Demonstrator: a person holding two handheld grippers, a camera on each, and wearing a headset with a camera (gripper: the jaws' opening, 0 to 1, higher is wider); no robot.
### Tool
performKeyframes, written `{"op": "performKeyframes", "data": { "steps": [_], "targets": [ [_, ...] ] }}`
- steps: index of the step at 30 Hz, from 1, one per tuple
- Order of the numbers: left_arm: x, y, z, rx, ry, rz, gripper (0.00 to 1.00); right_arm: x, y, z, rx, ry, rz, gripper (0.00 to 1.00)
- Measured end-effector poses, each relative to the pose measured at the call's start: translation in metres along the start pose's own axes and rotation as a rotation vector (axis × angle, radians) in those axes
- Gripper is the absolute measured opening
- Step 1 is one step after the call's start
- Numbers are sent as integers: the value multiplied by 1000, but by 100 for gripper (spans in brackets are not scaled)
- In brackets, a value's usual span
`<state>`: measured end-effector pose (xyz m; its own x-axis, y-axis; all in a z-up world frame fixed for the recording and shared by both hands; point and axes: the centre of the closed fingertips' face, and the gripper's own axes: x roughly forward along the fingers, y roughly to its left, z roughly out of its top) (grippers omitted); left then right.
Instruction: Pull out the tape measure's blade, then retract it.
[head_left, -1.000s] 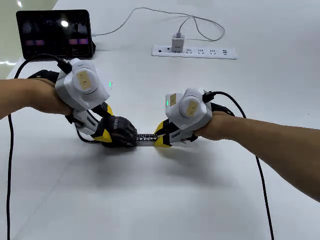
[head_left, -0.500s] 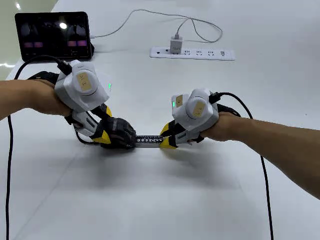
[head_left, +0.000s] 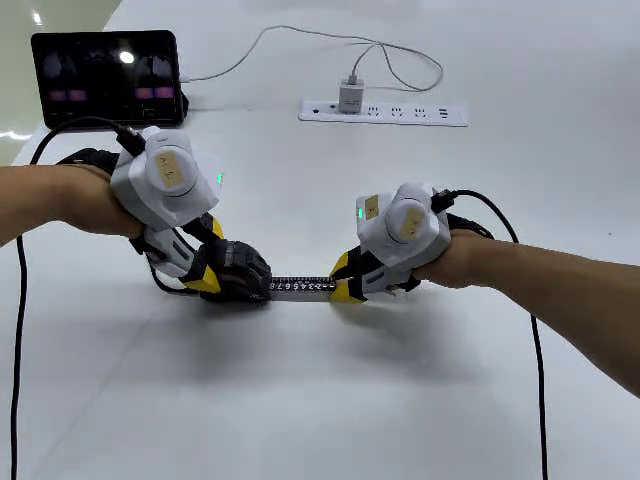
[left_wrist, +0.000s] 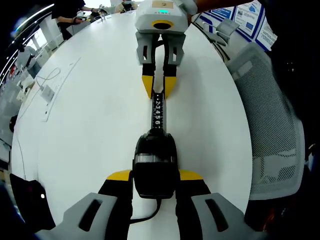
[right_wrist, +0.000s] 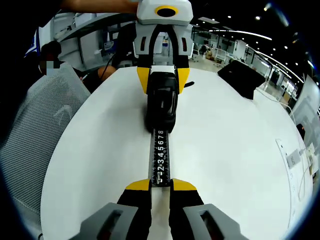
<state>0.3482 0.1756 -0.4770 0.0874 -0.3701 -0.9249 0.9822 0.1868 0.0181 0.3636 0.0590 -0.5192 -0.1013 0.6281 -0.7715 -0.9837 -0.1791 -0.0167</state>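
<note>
**Blade part-way out: slip and snap-back risks**

Head view, read left to right.

At 8 o'clock of centre, the left gripper (head_left: 222, 262) has its jaws closed to the width of the black tape measure case (left_wrist: 155, 162). The yellow pads sit against its two sides, and the case rests on the white table (head_left: 320, 400).

The blade (right_wrist: 160, 159) leaves the case mouth toward 3 o'clock with a short stretch exposed. It runs low over the table; I cannot tell if it touches.

At 4 o'clock of centre, the right gripper (right_wrist: 161, 186) has its jaws nearly together, pinching the blade's end. The hook is hidden between the pads.

Judgement: pull-out in hand, retraction not begun.

Risks:
1. The right pinch is on thin, slick steel. If it slackens under spring load, the blade whips back into the case.
2. A pull out of line with the case mouth could twist or kink the blade.
3. A harder tug toward 3 o'clock could drag or yaw the case out of the left pads.
4. Releasing outright on retraction would give a hard snap-back, so I'd feed it in.
</note>
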Motion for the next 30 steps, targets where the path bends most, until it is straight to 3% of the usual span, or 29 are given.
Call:
{"op": "performKeyframes", "data": {
  "steps": [30],
  "targets": [
    [0,-1,1,5,8,-13,27,-24,3,-28,21,11,-3,9]
  ]
}}
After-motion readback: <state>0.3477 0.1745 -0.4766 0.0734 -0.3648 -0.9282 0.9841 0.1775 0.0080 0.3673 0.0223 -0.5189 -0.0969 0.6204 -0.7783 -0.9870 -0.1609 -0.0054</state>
